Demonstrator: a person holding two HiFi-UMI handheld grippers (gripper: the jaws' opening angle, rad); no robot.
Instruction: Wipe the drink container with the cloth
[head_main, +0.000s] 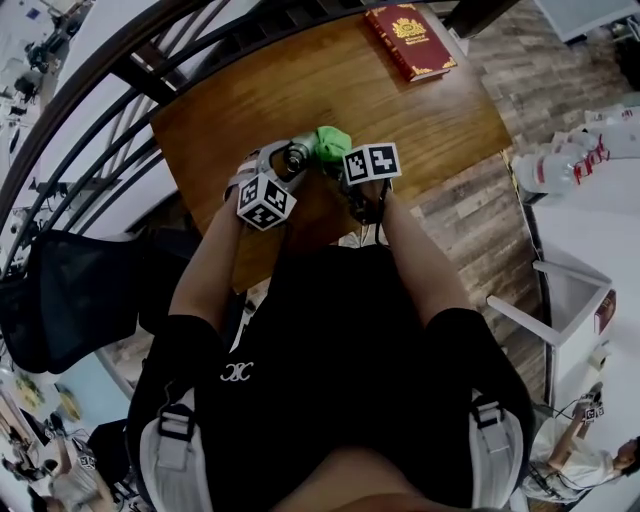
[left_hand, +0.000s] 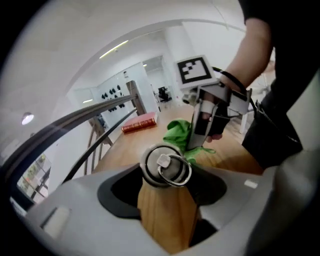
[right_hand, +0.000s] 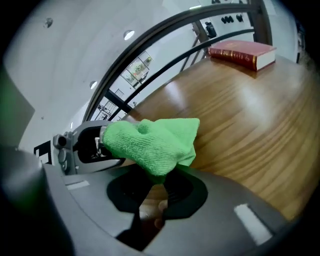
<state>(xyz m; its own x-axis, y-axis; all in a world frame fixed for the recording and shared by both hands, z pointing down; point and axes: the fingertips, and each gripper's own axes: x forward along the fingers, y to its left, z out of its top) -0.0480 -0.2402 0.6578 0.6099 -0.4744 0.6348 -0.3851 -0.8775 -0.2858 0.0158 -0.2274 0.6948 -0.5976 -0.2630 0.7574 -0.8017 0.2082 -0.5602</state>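
Observation:
The drink container (left_hand: 167, 215) has a wood-grain body and a steel cap with a ring (left_hand: 165, 166). My left gripper (left_hand: 165, 192) is shut on its body and holds it above the wooden table (head_main: 300, 80). In the head view the container (head_main: 297, 155) points toward the green cloth (head_main: 331, 142). My right gripper (right_hand: 157, 182) is shut on the green cloth (right_hand: 150, 142), which drapes against the container's top and hides it in the right gripper view. From the left gripper view the cloth (left_hand: 179, 132) hangs just behind the cap, under the right gripper (left_hand: 202, 135).
A red book (head_main: 410, 38) lies at the table's far right corner and also shows in the right gripper view (right_hand: 242, 52). A curved dark railing (head_main: 90, 110) runs along the table's left side. Plastic bottles (head_main: 565, 160) lie on the floor to the right.

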